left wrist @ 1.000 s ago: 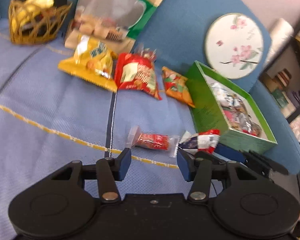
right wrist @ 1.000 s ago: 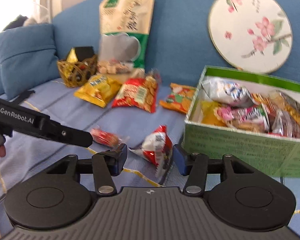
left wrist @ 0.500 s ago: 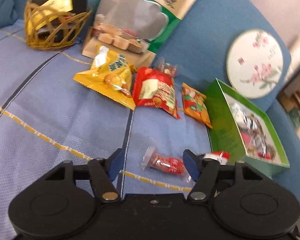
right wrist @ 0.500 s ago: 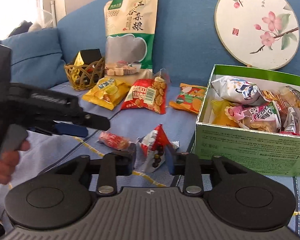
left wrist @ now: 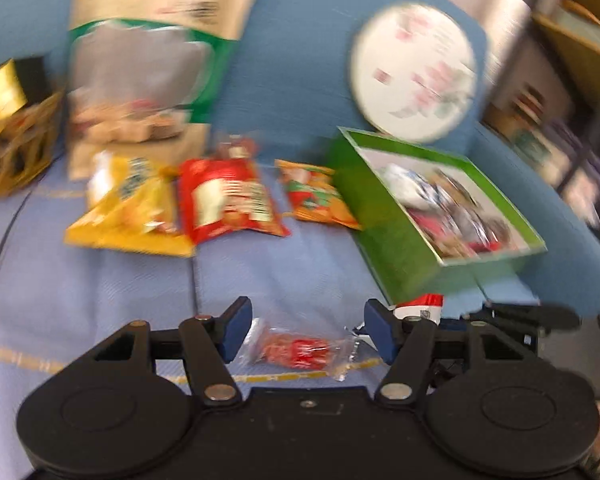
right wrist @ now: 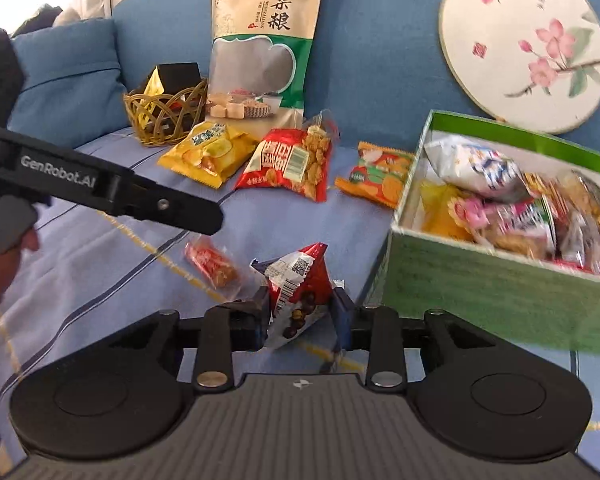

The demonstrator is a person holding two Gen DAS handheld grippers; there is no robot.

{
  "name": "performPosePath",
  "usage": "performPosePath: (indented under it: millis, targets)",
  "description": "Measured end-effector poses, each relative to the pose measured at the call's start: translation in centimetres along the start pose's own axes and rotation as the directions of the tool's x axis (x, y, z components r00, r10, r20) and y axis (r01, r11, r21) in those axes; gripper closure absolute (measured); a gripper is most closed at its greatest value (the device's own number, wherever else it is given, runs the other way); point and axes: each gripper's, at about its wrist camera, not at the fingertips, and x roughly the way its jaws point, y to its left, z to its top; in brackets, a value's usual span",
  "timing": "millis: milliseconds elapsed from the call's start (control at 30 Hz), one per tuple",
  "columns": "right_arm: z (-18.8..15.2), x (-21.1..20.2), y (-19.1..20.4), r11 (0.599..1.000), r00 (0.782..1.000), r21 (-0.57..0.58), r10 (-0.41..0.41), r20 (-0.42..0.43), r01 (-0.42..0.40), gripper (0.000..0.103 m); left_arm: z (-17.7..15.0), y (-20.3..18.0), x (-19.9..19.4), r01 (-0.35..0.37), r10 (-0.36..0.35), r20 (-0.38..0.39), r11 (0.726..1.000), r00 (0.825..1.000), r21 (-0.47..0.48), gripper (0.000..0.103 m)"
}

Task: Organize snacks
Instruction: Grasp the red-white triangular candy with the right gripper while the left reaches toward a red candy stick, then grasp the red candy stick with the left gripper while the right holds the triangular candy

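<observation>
My right gripper (right wrist: 300, 312) is shut on a small red-and-white snack packet (right wrist: 298, 280), held just above the blue sofa seat beside the green box (right wrist: 480, 280) full of snacks. My left gripper (left wrist: 306, 330) is open, its fingers on either side of a small red candy in clear wrap (left wrist: 300, 352) lying on the seat; the candy also shows in the right wrist view (right wrist: 212, 264). The left gripper's arm (right wrist: 112, 188) crosses the left of the right wrist view. The held packet shows past the left gripper's right finger (left wrist: 420, 306).
Yellow (right wrist: 208, 154), red (right wrist: 288, 164) and orange (right wrist: 376, 178) snack bags lie on the seat. A tall green-and-beige bag (right wrist: 260, 40), a wicker basket (right wrist: 160, 112) and a round floral fan (right wrist: 524, 48) stand at the sofa back. Shelves (left wrist: 560, 92) stand at right.
My right gripper closed on the red-and-white packet and lifted it a little. My left gripper moved forward so the red candy now lies between its open fingers.
</observation>
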Motion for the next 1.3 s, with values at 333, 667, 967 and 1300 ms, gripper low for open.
performPosePath:
  millis: [333,667,967,1300]
  targets:
    - [-0.3,0.4,-0.4,0.999,0.999,-0.007,-0.034,-0.023,0.034,0.045,-1.3,-1.2,2.9,-0.012,0.045,-0.132,0.971,0.990,0.239,0.014]
    - [-0.3,0.6,-0.6,1.000,0.999,-0.009,-0.029,-0.025,0.029,0.045,-1.7,-1.1,1.8,0.004,0.014,-0.112,0.986,0.994,0.164,0.000]
    - [-0.3,0.8,-0.8,1.000,0.999,-0.005,-0.031,-0.023,0.031,0.045,-2.1,-2.3,3.4,0.013,0.011,-0.135,0.984,0.991,0.175,0.000]
    - [0.5,-1.9,-1.0,1.000,0.996,-0.023,0.015,0.085,-0.013,0.047,-1.9,-3.3,2.1,-0.032,0.050,-0.074,0.973,0.996,0.229,0.036]
